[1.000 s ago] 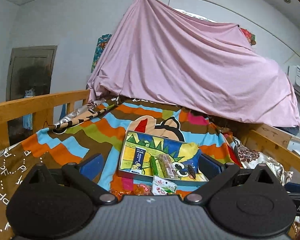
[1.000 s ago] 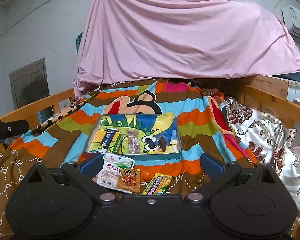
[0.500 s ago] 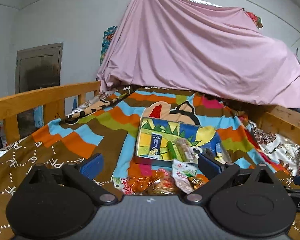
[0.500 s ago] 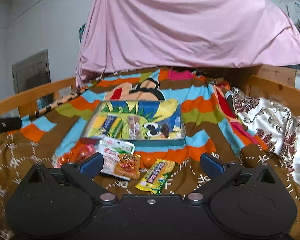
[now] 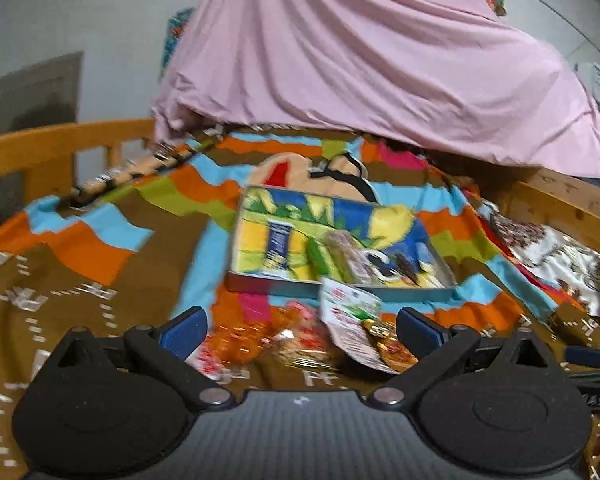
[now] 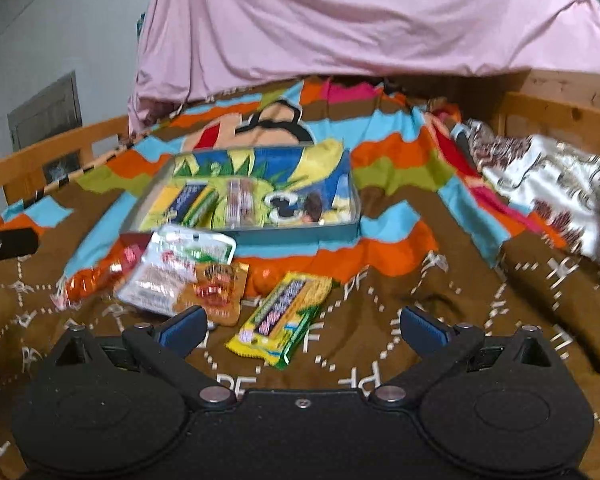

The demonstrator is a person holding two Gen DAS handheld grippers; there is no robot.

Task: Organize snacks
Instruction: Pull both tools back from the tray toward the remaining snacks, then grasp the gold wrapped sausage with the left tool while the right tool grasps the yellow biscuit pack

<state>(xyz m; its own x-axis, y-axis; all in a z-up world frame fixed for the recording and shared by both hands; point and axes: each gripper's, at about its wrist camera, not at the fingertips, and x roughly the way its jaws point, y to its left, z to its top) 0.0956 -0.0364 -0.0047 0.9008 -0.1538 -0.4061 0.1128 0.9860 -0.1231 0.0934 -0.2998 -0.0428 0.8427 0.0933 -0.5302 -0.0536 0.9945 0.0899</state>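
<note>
Black left gripper (image 5: pixel 300 326): low over the blanket (image 5: pixel 100 280), level, pointing at the box; fingers spread wide, nothing held.
Right gripper (image 6: pixel 302 326): same low, level pose; fingers wide apart, holding nothing.
Box (image 6: pixel 300 234): flat on the blanket, several snacks inside.
White packet (image 6: pixel 176 268): just in front of the box, overlapping an orange packet (image 6: pixel 218 286).
Yellow bar (image 6: pixel 282 316): between the right gripper's fingers, untouched.

Snack packets (image 6: pixel 180 268) are glossy crinkled foil and plastic; yellow bar wrapper (image 6: pixel 282 316) shiny. Tray (image 6: pixel 300 236) has smooth printed finish, material unclear. Blanket (image 6: pixel 400 312) and pink sheet (image 5: pixel 380 60) are soft matt cloth, bed rail (image 5: pixel 60 144) smooth varnished wood, gripper fingers (image 6: pixel 182 326) matt plastic.
</note>
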